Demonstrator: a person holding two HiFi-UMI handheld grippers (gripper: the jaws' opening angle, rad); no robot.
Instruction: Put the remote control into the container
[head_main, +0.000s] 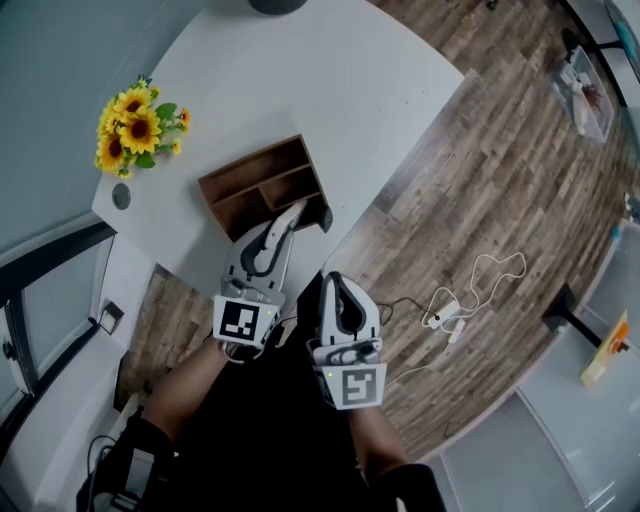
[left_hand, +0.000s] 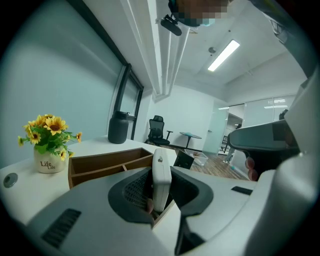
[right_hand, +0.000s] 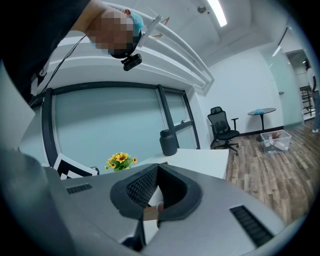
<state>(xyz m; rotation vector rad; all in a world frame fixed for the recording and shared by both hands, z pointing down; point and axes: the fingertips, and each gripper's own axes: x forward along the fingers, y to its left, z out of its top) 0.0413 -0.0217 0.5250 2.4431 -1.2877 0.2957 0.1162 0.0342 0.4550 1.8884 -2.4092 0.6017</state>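
Remote control (left_hand: 161, 176) upright between jaws of left gripper (head_main: 291, 216)

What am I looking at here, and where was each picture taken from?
There is no robot here: a person holds a hand tool with a claw in each hand. One picture comes from a camera on the person's head, looking down. The other two come from cameras riding on the tools. On the white table stand a pot of sunflowers and a wooden container with compartments. The left claw is clamped on a white remote control, close by the container. The right claw is shut and empty.
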